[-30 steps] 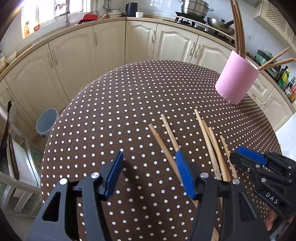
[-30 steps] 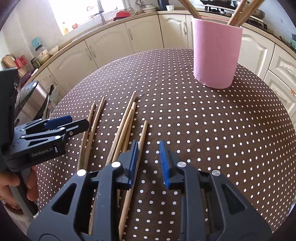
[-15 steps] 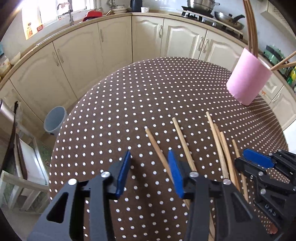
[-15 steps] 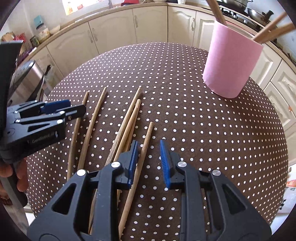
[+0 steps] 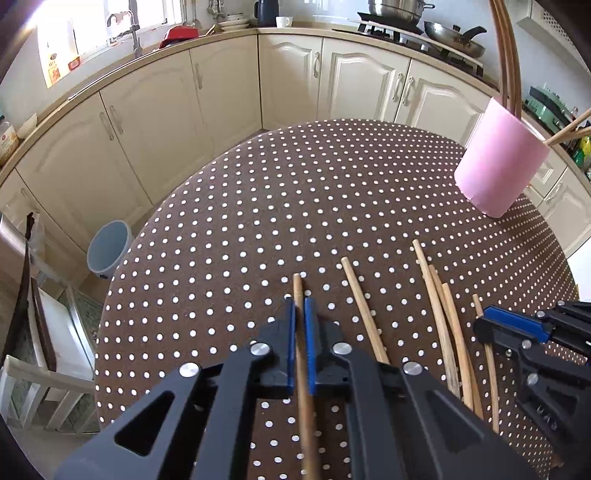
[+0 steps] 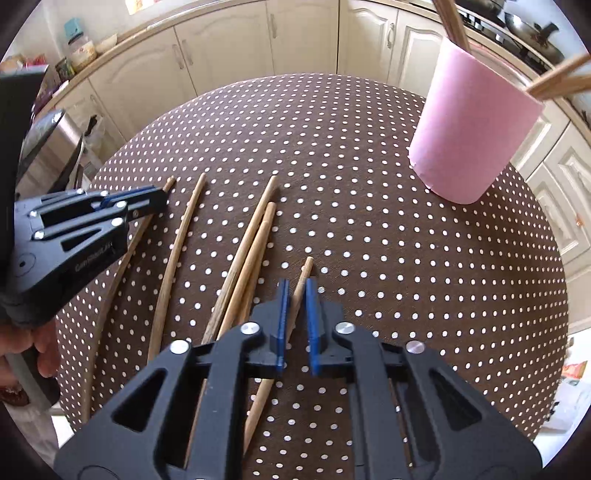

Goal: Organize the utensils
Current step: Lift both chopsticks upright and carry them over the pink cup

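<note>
Left tool (image 5: 299,322) clamped on leftmost chopstick (image 5: 297,291) lying on dotted table (image 5: 258,206). Right tool (image 6: 297,300) clamped on rightmost chopstick (image 6: 306,267) — four more chopsticks (image 6: 255,236) lie between. Pink holder (image 6: 476,125) stands far right, sticks inside.

Cream cabinets (image 5: 221,96) are seen curving around the room beneath a pale countertop (image 5: 122,75), and bright daylight is let in through a window (image 5: 92,29) above the tap. A stove (image 5: 399,27) with a pot and a pan is set at the back. A grey bin (image 5: 109,247) is placed on the floor near a white chair (image 5: 44,354).
</note>
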Demonstrator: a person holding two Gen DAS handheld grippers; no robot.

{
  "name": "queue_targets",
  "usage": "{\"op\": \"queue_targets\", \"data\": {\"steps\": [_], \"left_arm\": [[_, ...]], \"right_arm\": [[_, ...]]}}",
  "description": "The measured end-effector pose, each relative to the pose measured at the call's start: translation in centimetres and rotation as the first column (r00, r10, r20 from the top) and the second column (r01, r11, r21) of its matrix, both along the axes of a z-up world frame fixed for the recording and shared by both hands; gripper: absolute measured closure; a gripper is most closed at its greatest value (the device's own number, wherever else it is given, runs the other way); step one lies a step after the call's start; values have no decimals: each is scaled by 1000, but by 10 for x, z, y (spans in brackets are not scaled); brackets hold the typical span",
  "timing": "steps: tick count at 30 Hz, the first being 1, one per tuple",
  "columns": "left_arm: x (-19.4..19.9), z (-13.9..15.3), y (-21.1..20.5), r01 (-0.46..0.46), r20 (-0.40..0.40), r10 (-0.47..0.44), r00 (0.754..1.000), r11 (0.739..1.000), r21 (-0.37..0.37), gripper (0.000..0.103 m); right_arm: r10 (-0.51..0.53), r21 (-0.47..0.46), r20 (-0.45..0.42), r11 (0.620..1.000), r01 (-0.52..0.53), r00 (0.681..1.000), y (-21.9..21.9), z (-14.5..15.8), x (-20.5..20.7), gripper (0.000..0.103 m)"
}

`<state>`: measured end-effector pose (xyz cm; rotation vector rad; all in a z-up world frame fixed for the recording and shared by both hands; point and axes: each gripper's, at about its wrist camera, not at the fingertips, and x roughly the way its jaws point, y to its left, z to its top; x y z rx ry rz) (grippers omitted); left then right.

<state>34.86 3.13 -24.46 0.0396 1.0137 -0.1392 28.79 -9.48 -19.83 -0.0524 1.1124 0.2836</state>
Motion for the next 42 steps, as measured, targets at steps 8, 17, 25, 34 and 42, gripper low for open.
{"op": "queue_targets", "data": {"steps": [8,17,25,34,42], "left_arm": [[-13,12,2,29,15,-27,1000,995,-94,98],[-45,72,2,88,154,-62,986,982,-167,98],[-81,131,-17,154,298,-90,950,968,-197,98],[-117,180,-35,223,431,-114,895,952,-212,98],[-132,209,-51,263,509,-130,851,944,-199,98]], "right_arm": [[-26,75,18,997,25,1000,-19,0,-9,97],[-61,179,149,983,34,987,-54,49,-36,97],[-100,260,307,965,18,946,-88,110,-68,97],[-135,295,423,956,4,896,-87,154,-91,98],[-165,315,483,949,5,860,-97,175,-101,98]]}}
